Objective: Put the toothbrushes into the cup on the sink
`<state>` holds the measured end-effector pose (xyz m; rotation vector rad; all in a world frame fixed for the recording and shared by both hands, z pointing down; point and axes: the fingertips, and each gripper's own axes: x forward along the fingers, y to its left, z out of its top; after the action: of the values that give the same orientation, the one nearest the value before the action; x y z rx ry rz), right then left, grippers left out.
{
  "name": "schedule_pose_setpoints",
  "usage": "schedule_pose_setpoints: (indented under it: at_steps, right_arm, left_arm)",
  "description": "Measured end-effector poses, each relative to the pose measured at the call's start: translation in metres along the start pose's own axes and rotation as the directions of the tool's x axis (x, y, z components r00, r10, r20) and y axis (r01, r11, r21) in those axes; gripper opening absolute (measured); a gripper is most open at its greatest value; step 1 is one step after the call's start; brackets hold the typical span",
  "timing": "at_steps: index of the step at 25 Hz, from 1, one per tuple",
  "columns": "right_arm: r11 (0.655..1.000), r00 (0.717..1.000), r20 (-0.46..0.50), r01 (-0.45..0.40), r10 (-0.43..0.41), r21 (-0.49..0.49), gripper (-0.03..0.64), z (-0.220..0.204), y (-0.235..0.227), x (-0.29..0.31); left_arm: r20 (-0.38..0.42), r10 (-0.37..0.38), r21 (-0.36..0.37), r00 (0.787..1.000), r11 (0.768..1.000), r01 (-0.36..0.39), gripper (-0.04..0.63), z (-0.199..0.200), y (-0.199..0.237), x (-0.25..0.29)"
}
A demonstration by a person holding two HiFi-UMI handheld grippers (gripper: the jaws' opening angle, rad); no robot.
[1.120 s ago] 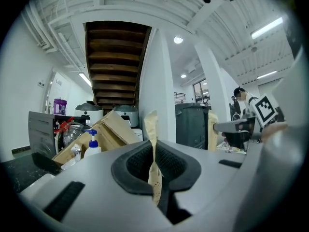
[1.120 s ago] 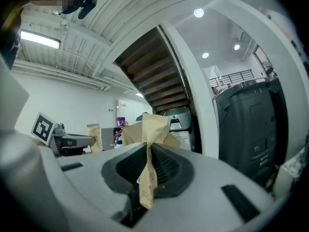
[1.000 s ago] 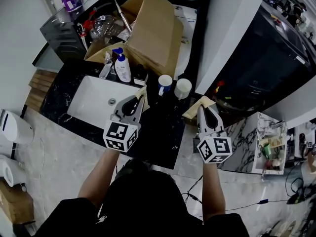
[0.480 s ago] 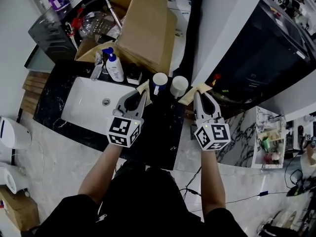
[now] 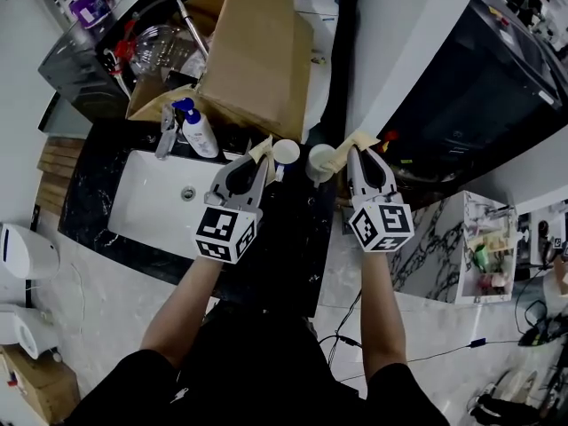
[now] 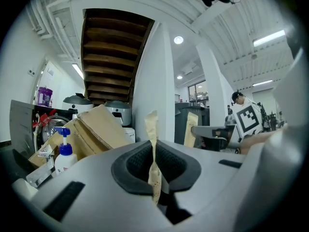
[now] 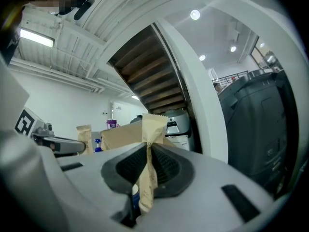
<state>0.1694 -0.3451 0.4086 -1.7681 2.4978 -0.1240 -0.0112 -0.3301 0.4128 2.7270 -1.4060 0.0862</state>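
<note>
Each gripper pinches a tan paper toothbrush packet. My left gripper [image 5: 256, 161] is shut on its packet [image 5: 260, 148], whose end sticks up beside the white and blue cup [image 5: 285, 152]. My right gripper [image 5: 356, 155] is shut on the other packet [image 5: 348, 145], which reaches over the cream cup [image 5: 319, 159]. In the left gripper view the packet [image 6: 152, 129] stands upright between the pads of the left gripper [image 6: 154, 166]. The right gripper view shows its packet [image 7: 150, 128] crumpled and squeezed in the right gripper [image 7: 147, 170]. Both cups stand on the black counter, right of the sink.
The white sink basin [image 5: 146, 204] lies left of the cups, with a faucet [image 5: 166, 122] and a blue-capped pump bottle [image 5: 197, 130] behind it. A big cardboard box [image 5: 257, 51] stands behind the cups. A white pillar [image 5: 399, 51] rises at the right.
Both grippers have moved forward with their packets, from over the counter's front part up to the two cups. The grips have stayed the same.
</note>
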Motion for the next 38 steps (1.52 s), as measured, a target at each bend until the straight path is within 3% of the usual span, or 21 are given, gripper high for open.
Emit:
schedule_pose_setpoints:
  at_steps: [10,38]
  right_arm:
    - [1.0,0.998,-0.058,-0.003,0.004,0.008,0.034,-0.028,-0.007,0.035]
    - [1.0,0.971,-0.24,-0.01,0.012,0.01,0.036,-0.093,-0.005,0.049]
  left_arm:
    - [-0.019,-0.009,-0.008,1.0,1.0,0.009,0.012,-0.001,0.014,0.009]
    - [-0.053,0.011,-0.02,0.999,1.0,-0.012,0.012,-0.019,0.032,0.004]
